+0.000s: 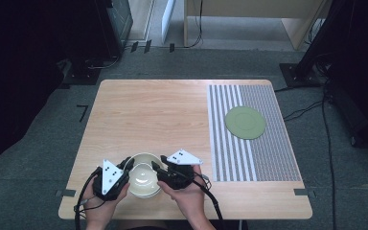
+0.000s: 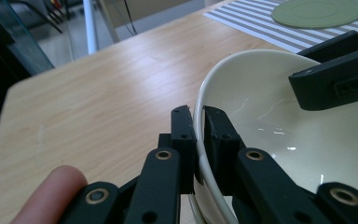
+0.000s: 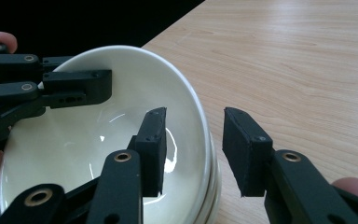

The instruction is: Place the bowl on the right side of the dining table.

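The stack of cream bowls (image 1: 143, 178) sits near the tabletop's (image 1: 163, 115) front edge. The left gripper (image 2: 195, 122) has its jaws clamped on the top bowl's rim; the right gripper (image 3: 193, 140) straddles the opposite rim, jaws open. Glazed ceramic looks stiff, slippery and breakable, so the rim seems the best hold.

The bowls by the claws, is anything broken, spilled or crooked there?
Nothing stands out. The white bowls sit stacked near the table's front edge, unchipped and empty. The left claw pinches the top bowl's rim; the right claw straddles the opposite rim, open.
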`<state>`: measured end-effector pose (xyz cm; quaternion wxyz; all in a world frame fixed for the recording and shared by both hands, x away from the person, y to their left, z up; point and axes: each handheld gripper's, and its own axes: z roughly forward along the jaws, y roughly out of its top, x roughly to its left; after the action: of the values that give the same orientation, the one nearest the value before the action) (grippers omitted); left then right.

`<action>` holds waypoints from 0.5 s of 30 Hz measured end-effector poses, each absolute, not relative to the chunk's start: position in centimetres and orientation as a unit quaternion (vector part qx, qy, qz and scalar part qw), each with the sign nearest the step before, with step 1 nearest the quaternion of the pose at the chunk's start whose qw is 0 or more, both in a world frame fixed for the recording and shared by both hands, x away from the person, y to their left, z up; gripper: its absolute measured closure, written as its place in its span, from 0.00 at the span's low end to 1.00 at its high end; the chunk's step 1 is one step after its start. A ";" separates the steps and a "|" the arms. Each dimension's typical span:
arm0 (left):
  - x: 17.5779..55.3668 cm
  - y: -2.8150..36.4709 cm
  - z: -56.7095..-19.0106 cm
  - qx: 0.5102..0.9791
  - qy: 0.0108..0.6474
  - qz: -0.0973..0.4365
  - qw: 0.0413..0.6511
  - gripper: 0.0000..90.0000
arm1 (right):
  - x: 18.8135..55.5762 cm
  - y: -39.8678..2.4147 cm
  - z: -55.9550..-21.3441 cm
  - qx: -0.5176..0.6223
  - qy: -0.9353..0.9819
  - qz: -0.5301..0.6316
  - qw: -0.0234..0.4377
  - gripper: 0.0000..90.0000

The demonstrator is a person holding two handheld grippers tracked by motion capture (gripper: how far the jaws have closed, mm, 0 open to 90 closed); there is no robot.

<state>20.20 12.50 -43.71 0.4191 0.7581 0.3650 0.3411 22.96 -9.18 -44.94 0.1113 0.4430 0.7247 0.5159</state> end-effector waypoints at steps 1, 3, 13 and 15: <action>20.0 12.6 -43.5 0.750 0.363 0.345 0.432 0.93 | 23.0 -9.2 -44.9 0.445 0.721 0.520 0.107 0.68; 19.9 12.7 -43.4 0.746 0.360 0.347 0.439 0.93 | 23.0 -9.1 -44.9 0.448 0.716 0.526 0.102 0.69; 18.4 12.5 -42.6 0.708 0.332 0.401 0.478 0.93 | 22.9 -8.5 -44.7 0.470 0.708 0.519 0.097 0.85; 18.3 12.4 -42.5 0.705 0.330 0.408 0.478 0.92 | 22.9 -8.4 -44.6 0.474 0.704 0.521 0.091 0.89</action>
<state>18.29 12.41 -42.54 0.4779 0.7046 0.3299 0.4078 22.94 -8.45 -44.58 0.0908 0.4743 0.7041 0.5206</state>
